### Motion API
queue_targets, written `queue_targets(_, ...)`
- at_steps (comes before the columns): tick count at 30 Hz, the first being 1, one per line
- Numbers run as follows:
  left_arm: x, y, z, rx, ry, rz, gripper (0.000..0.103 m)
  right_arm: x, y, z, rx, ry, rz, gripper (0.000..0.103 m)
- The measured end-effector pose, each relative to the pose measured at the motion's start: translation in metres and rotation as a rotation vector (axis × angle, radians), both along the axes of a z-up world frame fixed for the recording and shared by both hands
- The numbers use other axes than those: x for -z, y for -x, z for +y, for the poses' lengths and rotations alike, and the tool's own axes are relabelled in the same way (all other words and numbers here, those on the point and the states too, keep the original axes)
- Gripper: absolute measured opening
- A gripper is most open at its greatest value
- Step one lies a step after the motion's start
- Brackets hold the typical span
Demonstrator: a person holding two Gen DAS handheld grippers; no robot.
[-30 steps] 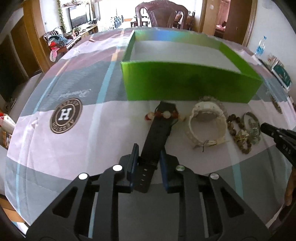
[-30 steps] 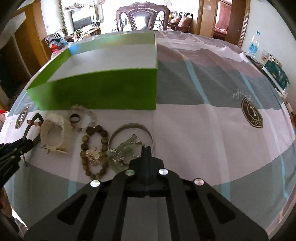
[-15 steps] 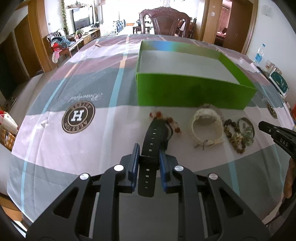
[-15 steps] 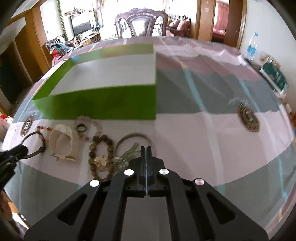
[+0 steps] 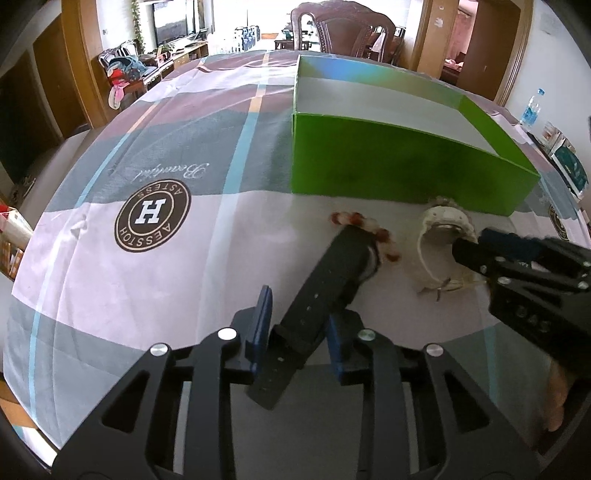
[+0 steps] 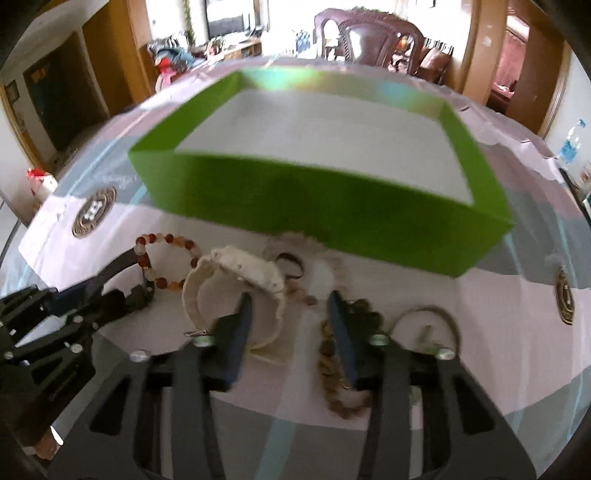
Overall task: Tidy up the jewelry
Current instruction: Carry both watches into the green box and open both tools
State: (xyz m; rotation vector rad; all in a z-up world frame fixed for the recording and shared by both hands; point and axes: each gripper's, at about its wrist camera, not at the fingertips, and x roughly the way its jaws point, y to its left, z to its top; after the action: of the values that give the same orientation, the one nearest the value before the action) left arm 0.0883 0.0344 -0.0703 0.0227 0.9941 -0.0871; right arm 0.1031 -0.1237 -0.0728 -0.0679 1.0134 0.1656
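Note:
A black watch (image 5: 332,269) lies slanted on the tablecloth, its strap between the fingers of my left gripper (image 5: 298,332). Those jaws are opening, and the left pad stands off the strap. My right gripper (image 6: 290,314) hovers over the white watch (image 6: 251,269) with its jaws opening wide. Its left finger is over the white strap loop, with no pad pressing. Beside it lie a red bead bracelet (image 6: 166,240), a brown bead bracelet (image 6: 332,354) and a silver bangle (image 6: 432,314). The green box (image 5: 388,166) stands just behind with nothing showing in it.
A dark ring (image 6: 291,262) and pale beads (image 6: 332,266) lie by the box's front wall. A water bottle (image 5: 532,107) and packets (image 5: 569,166) sit at the table's right edge. A wooden chair (image 5: 343,22) stands beyond the far edge.
My right gripper has swung left, from above the bangle to above the white watch, and its shut jaws have parted. The left jaws have widened around the black strap, which now lies more tilted.

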Motion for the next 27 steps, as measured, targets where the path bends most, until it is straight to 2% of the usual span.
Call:
queue_targets(1,0.001,-0.001,0.001,0.000,0.003,0.004,0.025,0.004,0.000,0.002,-0.006,-0.006,0.016,0.009)
queue_targets(3,0.001,-0.001,0.003,-0.003,0.003,0.004,0.018,0.002,0.004,0.001,-0.003,-0.011,0.012,0.009)
queue_targets(8,-0.013,0.003,0.009,-0.011,0.035,-0.034,0.018,-0.008,0.010,-0.011,0.019,-0.008,-0.013,0.009)
queue_targets(14,-0.046,-0.001,0.006,0.004,0.056,-0.109,0.017,-0.048,0.019,-0.034,0.071,-0.002,-0.127,0.009)
queue_targets(18,-0.080,-0.011,-0.008,0.028,0.052,-0.190,0.017,-0.073,0.013,-0.047,0.108,0.013,-0.204,0.009)
queue_targets(23,-0.112,-0.044,-0.022,0.004,0.099,-0.288,0.017,-0.091,-0.012,-0.055,0.147,0.004,-0.280,0.009)
queue_targets(27,-0.106,-0.086,-0.039,-0.006,0.093,-0.275,0.017,-0.083,-0.043,-0.061,0.176,0.008,-0.269,0.009)
